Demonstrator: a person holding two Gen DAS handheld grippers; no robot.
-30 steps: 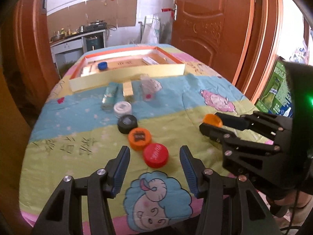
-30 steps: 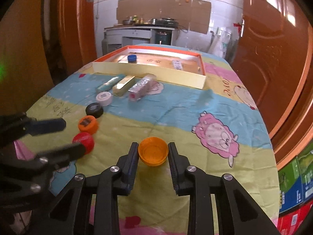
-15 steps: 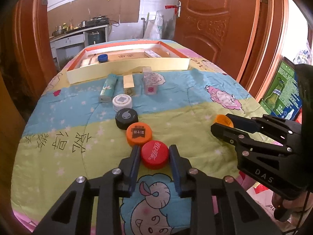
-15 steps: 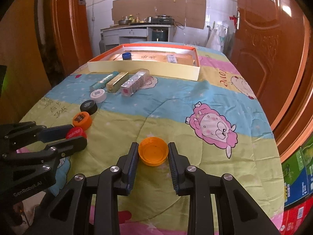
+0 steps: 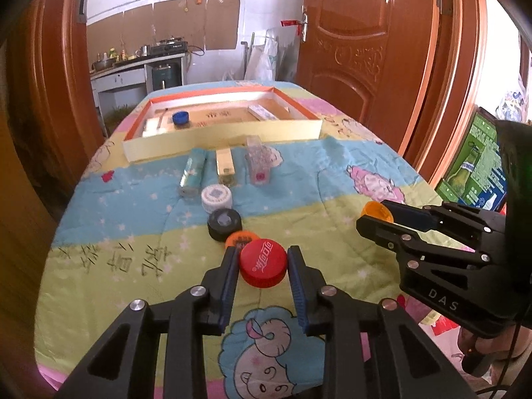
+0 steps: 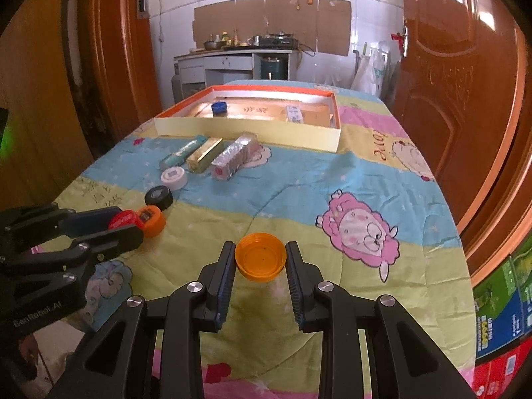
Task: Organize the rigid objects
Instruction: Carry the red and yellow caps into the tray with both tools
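Note:
My left gripper (image 5: 262, 259) is shut on a red bottle cap (image 5: 263, 266), held just above the quilt. Behind it lie an orange cap with a dark label (image 5: 237, 239), a black cap (image 5: 224, 221) and a white cap (image 5: 216, 197) in a row. My right gripper (image 6: 259, 257) is shut on an upturned orange cap (image 6: 260, 259); it also shows at the right of the left wrist view, right gripper (image 5: 375, 217). Three small boxes, teal (image 5: 193, 174), gold (image 5: 224, 166) and clear (image 5: 257, 161), lie before a shallow open box (image 5: 219, 136) holding a blue cap (image 5: 180, 118).
The table carries a cartoon quilt (image 6: 332, 199) in blue, green and pink bands. A small white packet (image 6: 294, 113) lies in the shallow box. Wooden doors stand at both sides; a kitchen counter (image 6: 232, 60) is behind. Printed cartons (image 6: 498, 316) sit by the table's right edge.
My left gripper came forward around the red cap, its jaws shut on it, and the cap has risen slightly off the quilt. The right gripper kept hold of the orange cap.

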